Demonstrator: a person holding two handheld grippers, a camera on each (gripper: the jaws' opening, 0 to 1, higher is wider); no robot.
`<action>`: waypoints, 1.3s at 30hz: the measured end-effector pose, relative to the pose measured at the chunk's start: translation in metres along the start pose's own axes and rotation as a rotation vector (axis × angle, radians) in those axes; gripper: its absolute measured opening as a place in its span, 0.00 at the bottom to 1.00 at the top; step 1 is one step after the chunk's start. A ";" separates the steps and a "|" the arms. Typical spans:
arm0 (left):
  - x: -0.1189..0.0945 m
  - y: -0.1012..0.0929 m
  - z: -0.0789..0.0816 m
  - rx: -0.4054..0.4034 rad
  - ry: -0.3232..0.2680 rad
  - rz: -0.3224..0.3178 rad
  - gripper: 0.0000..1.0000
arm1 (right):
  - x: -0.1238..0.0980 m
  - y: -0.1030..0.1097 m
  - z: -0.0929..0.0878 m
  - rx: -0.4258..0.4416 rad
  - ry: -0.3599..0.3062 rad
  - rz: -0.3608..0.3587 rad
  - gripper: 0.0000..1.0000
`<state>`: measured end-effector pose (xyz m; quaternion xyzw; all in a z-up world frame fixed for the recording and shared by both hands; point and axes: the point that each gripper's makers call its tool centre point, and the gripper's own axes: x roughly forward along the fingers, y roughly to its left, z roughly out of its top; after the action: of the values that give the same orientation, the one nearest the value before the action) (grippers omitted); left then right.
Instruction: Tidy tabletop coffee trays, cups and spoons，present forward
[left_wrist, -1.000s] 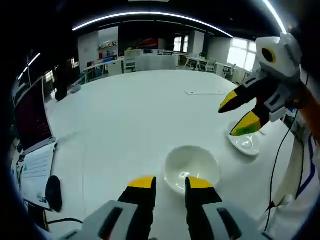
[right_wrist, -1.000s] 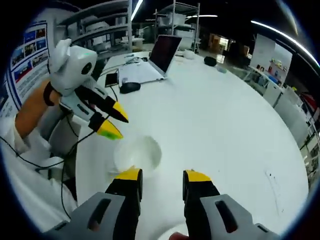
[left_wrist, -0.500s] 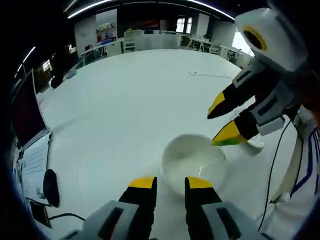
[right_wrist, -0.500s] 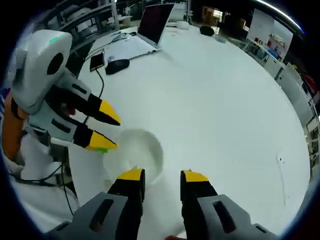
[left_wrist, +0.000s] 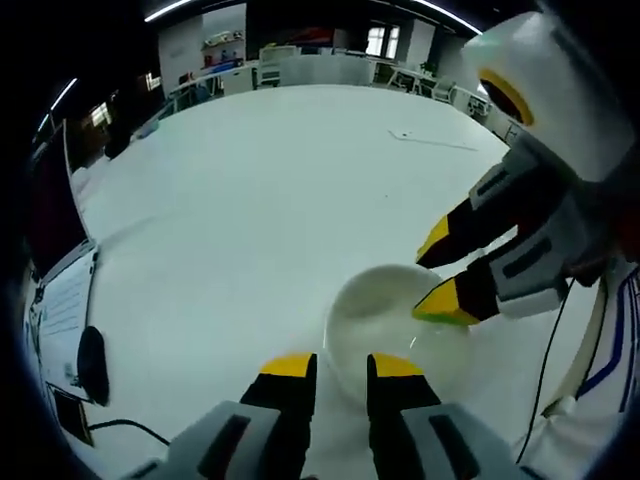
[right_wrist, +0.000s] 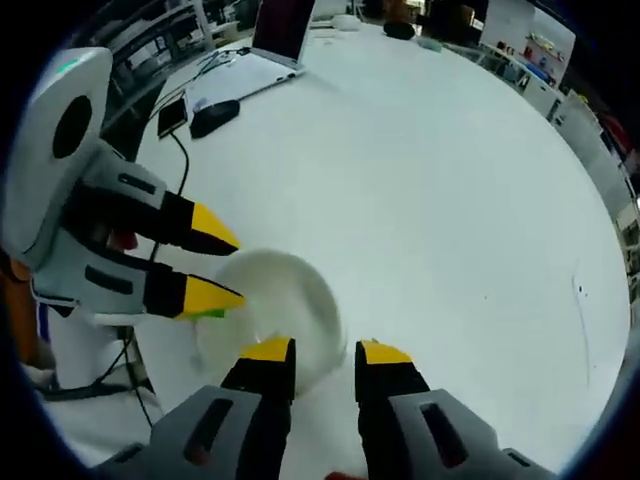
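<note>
Both grippers have closed in on the white cup (left_wrist: 398, 330) on the white table (left_wrist: 250, 200), so the left gripper (left_wrist: 332, 366) now sits at its near rim with jaws slightly parted and empty, while the right gripper (right_wrist: 326, 351) hangs just beside it, likewise narrowly open and holding nothing.

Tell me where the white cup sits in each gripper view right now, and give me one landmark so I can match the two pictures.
Left gripper view: the white cup is low and right of centre, just beyond the left gripper, with the right gripper over its right rim.
Right gripper view: the cup is low and left of centre, ahead of the right gripper, with the left gripper at its left rim.
Shared landmark: the black mouse beside the laptop.
</note>
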<state>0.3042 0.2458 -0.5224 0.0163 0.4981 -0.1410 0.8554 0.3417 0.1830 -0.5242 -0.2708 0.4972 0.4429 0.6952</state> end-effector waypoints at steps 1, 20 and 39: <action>0.001 0.000 0.000 -0.001 0.002 -0.001 0.22 | 0.000 0.000 -0.001 0.005 0.003 -0.002 0.22; 0.007 0.007 0.000 -0.242 0.081 0.045 0.13 | 0.005 -0.009 -0.008 0.210 0.082 -0.056 0.09; 0.007 -0.001 -0.002 -0.308 0.180 0.090 0.08 | -0.003 -0.010 -0.020 0.343 0.187 -0.074 0.06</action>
<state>0.3053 0.2435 -0.5292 -0.0799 0.5871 -0.0225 0.8053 0.3414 0.1607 -0.5295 -0.2066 0.6174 0.2988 0.6978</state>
